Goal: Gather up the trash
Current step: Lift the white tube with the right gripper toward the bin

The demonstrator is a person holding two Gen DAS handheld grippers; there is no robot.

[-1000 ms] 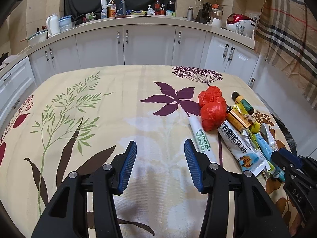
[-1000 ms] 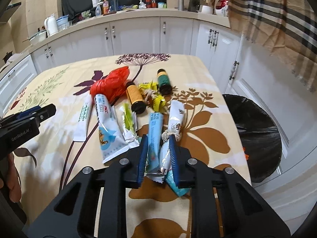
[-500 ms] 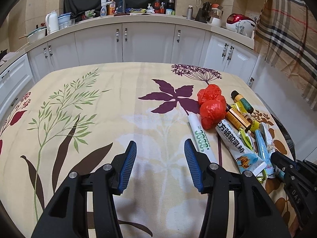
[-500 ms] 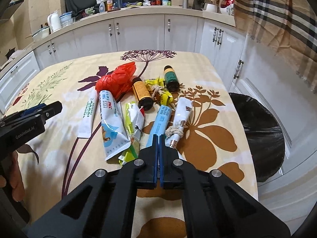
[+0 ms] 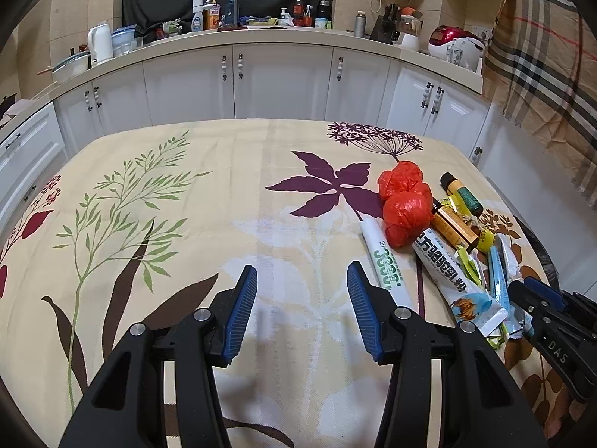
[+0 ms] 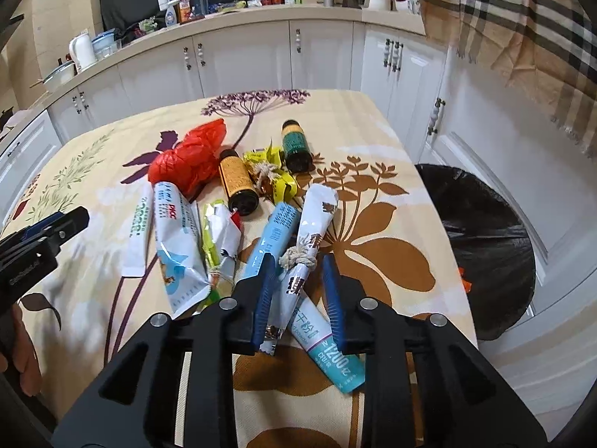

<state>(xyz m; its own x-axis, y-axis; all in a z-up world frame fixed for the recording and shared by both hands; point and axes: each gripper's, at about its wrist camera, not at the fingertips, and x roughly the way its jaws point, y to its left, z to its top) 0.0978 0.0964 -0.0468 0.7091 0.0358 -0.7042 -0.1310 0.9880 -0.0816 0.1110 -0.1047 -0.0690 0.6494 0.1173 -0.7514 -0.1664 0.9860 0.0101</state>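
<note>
A pile of trash lies on the floral tablecloth: a red plastic bag, two small bottles, yellow wrappers, and several tubes and sachets. My right gripper is open, its jaws on either side of a white sachet tied with string, beside a blue tube. My left gripper is open and empty above bare cloth, left of the pile. The pile shows at the right in the left wrist view, with the red bag and a white tube.
A bin lined with a black bag stands on the floor just past the table's right edge. White cabinets and a cluttered counter run behind the table. A plaid cloth hangs at the right.
My right gripper was shut half a second ago and now stands open around the white sachet. The left gripper has hardly moved.
</note>
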